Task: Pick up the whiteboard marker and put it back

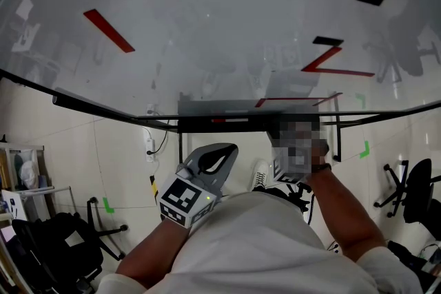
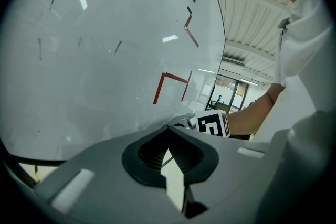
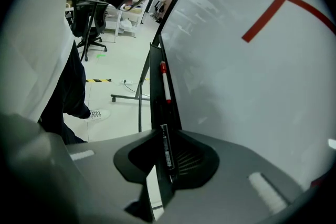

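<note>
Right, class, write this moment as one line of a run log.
right gripper: shut on whiteboard marker | position: along the tray, near red-capped marker | left gripper: shut, empty

The dark, labelled whiteboard marker (image 3: 166, 147) sat gripped lengthwise in the right claw (image 3: 164, 134), in line with the whiteboard's tray (image 3: 155, 86).

Marker (image 3: 167, 150) in right gripper (image 3: 163, 136) — tray (image 3: 155, 89) just ahead
</note>
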`<state>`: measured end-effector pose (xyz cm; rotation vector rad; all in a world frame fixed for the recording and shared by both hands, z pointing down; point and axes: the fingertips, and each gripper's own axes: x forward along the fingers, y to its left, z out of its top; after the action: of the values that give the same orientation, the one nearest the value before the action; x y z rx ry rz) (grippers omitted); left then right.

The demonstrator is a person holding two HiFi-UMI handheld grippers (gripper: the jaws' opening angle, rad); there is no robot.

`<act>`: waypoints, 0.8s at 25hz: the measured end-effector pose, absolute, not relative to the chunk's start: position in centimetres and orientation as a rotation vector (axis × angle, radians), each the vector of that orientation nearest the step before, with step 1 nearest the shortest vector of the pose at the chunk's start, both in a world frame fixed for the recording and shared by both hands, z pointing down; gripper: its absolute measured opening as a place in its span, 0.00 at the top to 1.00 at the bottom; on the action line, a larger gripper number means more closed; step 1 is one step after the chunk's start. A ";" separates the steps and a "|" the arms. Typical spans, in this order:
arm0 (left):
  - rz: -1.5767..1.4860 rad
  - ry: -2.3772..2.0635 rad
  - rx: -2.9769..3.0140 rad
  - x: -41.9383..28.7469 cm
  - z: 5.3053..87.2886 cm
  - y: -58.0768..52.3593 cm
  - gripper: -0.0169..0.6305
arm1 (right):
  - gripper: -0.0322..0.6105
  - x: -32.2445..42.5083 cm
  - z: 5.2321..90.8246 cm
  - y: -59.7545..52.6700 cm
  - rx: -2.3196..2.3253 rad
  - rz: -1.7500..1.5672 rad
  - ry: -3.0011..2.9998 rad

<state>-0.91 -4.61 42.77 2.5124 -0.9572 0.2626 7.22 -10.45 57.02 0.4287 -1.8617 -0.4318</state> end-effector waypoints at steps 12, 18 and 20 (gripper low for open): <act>0.258 -0.956 2.508 -0.9 42.9 -4.5 0.95 | 0.88 7.0 57.9 -11.0 0.308 -0.454 -1.790; 0.256 -0.959 2.504 -1.1 42.9 -4.4 0.95 | 0.88 6.8 58.1 -11.1 0.290 -0.447 -1.781; 0.254 -0.961 2.502 -1.1 42.9 -4.4 0.95 | 0.88 6.7 58.1 -11.1 0.292 -0.447 -1.783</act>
<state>-1.11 -4.37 42.89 2.5021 -0.9605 0.2539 6.74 -11.10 58.07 0.2919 -1.7832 -0.4470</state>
